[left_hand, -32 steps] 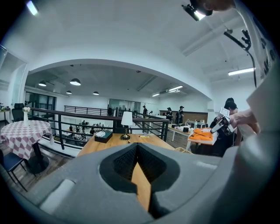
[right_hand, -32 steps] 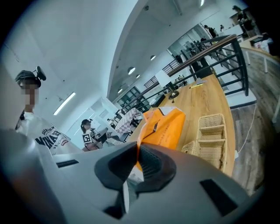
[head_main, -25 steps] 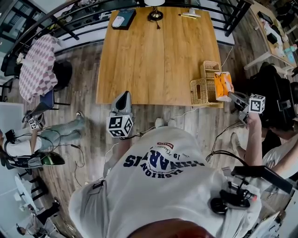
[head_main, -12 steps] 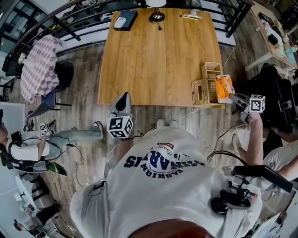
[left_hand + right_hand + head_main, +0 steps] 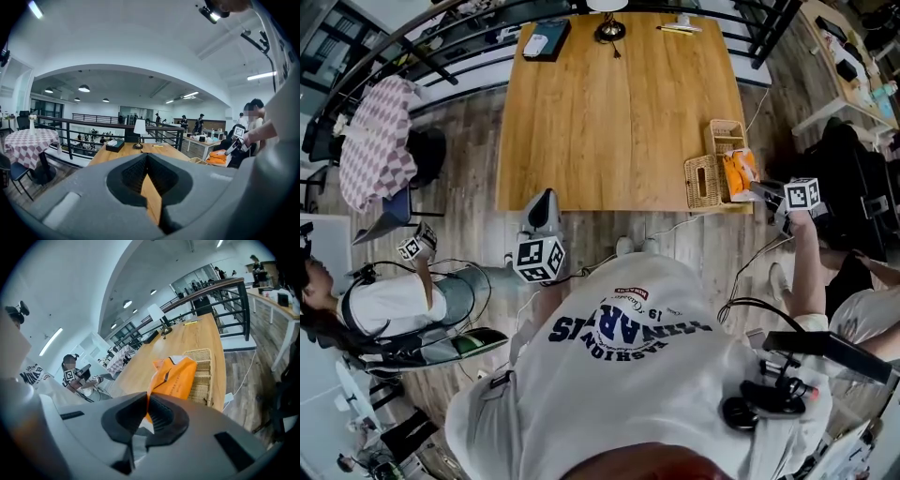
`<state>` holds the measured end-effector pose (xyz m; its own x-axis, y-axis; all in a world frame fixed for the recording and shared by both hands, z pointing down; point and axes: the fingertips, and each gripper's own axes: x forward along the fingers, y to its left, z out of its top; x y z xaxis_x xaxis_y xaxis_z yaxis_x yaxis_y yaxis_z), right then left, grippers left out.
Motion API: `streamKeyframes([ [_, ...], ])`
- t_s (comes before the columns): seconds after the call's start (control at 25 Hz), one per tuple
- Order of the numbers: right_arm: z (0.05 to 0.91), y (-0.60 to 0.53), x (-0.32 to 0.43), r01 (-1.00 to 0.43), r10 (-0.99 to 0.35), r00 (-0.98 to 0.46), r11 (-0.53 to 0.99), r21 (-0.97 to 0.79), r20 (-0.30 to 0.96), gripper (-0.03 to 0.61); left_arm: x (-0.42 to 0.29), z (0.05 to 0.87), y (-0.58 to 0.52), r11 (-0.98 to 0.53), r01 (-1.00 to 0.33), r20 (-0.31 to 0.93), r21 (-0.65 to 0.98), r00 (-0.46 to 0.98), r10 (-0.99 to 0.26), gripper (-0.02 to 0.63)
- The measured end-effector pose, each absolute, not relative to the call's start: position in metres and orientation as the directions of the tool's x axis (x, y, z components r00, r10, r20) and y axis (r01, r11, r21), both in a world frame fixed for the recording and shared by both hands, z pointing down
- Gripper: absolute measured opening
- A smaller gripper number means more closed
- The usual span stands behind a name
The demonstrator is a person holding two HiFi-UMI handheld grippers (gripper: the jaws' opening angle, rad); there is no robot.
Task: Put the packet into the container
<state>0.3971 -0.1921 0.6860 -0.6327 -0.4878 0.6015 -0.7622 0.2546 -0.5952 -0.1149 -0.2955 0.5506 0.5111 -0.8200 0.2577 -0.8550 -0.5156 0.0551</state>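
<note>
Right tool: the right tool (image 5: 146,401) has its jaws clamped tight on the bottom edge of the orange packet (image 5: 173,378), and the pack stands up from the pads, leaning a touch to the right.
Packet position: in the head view the packet (image 5: 737,172) hangs at the right side of the wicker container (image 5: 701,183), overlapping its rim; whether it touches the weave I cannot tell.
Container: it sits at the near right corner of the worktop (image 5: 619,112), hard against the edge. From the right gripper view its woven wall (image 5: 206,376) shows just behind the packet.
Left tool: the left tool (image 5: 546,211) is held at the near edge of the worktop, well apart from the container. In its own view the left tool (image 5: 146,161) has its tips together with nothing between them, only bare wood showing through the slit lower down.
Far end: a lamp (image 5: 610,26) stands on the far edge of the worktop.
Floor side: another person (image 5: 394,305) is down at the left, off the worktop.
</note>
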Motion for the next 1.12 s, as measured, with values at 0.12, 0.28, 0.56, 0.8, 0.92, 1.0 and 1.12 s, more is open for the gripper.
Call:
streamKeyframes([
  [0.12, 0.712, -0.194, 0.398, -0.786, -0.463, -0.605, 0.216, -0.579, 0.648, 0.014, -0.116, 0.552, -0.294, -0.509, -0.859, 0.262, 0.056, 0.505, -0.822, -0.005],
  [0.28, 0.741, -0.196, 0.400, -0.811, -0.431, -0.574, 0.182, -0.556, 0.697, 0.014, -0.123, 0.557, -0.286, -0.486, -0.871, 0.274, 0.067, 0.484, -0.831, -0.005],
  [0.56, 0.776, -0.204, 0.409, -0.848, -0.427, -0.509, 0.101, -0.521, 0.747, 0.014, -0.141, 0.563, -0.278, -0.441, -0.895, 0.294, 0.067, 0.440, -0.849, -0.005],
  [0.8, 0.806, -0.200, 0.428, -0.894, -0.384, -0.425, 0.039, -0.446, 0.819, 0.014, -0.142, 0.568, -0.276, -0.432, -0.899, 0.300, 0.070, 0.432, -0.851, -0.005],
  [0.92, 0.827, -0.195, 0.435, -0.929, -0.333, -0.362, 0.048, -0.368, 0.871, 0.014, -0.140, 0.570, -0.276, -0.431, -0.899, 0.303, 0.071, 0.432, -0.849, -0.005],
  [1.0, 0.842, -0.193, 0.437, -0.949, -0.293, -0.313, 0.048, -0.313, 0.903, 0.014, -0.141, 0.571, -0.275, -0.424, -0.902, 0.305, 0.075, 0.426, -0.852, -0.005],
  [1.12, 0.854, -0.191, 0.434, -0.960, -0.279, -0.273, 0.021, -0.278, 0.921, 0.014, -0.143, 0.570, -0.276, -0.417, -0.906, 0.307, 0.077, 0.420, -0.854, -0.005],
])
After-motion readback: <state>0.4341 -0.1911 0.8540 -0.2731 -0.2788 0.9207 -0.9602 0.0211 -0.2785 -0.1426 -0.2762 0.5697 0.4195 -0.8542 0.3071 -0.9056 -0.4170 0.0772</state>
